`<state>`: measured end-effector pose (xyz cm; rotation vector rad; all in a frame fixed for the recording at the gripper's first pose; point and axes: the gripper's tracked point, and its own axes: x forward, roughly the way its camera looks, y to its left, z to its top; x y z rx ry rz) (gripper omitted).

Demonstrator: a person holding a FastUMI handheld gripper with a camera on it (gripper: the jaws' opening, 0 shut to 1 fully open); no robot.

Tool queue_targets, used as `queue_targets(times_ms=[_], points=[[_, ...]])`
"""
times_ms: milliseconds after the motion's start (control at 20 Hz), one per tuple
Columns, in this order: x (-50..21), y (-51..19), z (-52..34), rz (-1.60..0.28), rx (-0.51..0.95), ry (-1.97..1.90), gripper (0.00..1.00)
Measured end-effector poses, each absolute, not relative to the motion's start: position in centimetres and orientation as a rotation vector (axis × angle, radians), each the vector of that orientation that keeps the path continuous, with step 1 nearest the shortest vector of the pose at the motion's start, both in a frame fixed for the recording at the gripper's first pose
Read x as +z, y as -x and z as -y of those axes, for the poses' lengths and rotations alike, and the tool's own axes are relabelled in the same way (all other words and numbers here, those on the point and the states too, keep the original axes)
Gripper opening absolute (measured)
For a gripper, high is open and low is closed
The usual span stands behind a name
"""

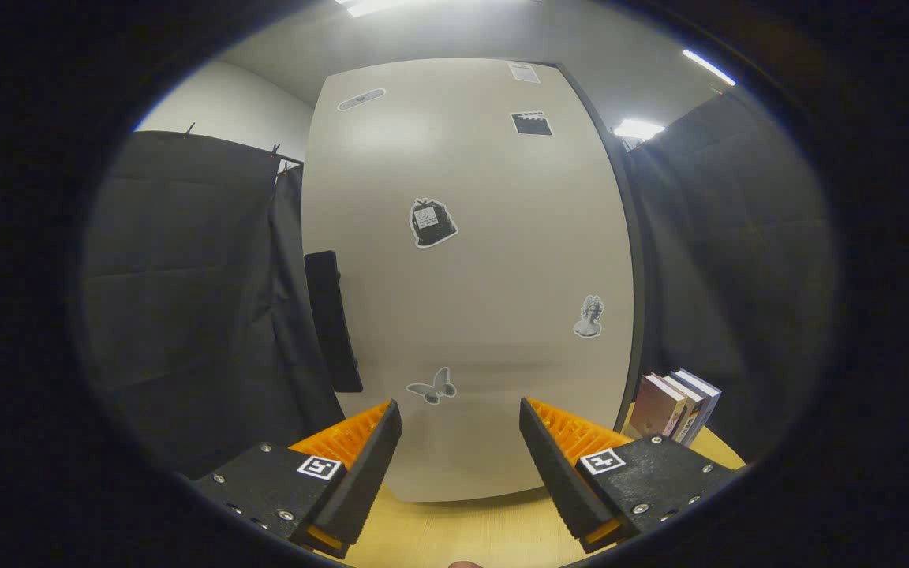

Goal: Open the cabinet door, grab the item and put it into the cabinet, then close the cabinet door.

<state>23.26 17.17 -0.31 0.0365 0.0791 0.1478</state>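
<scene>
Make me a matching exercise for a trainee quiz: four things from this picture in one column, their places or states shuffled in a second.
Things:
1. cabinet door
2. handle
3. books
4. gripper

Places or states:
A. open, nothing between its fingers
B. dark bar along the door's left edge
C. closed, with stickers on it
D. standing on the table, right of the cabinet

Pairs: 1-C, 2-B, 3-D, 4-A

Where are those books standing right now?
In the gripper view the books stand upright on the wooden table, just right of the closed cabinet door, beyond the open gripper's right finger.
</scene>
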Motion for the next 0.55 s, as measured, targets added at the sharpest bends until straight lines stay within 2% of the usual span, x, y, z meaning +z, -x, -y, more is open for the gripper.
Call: queue_targets(times_ms=[550], points=[[0.63,-23.54,-16.42,-0.050,0.151,-0.031,0.94]])
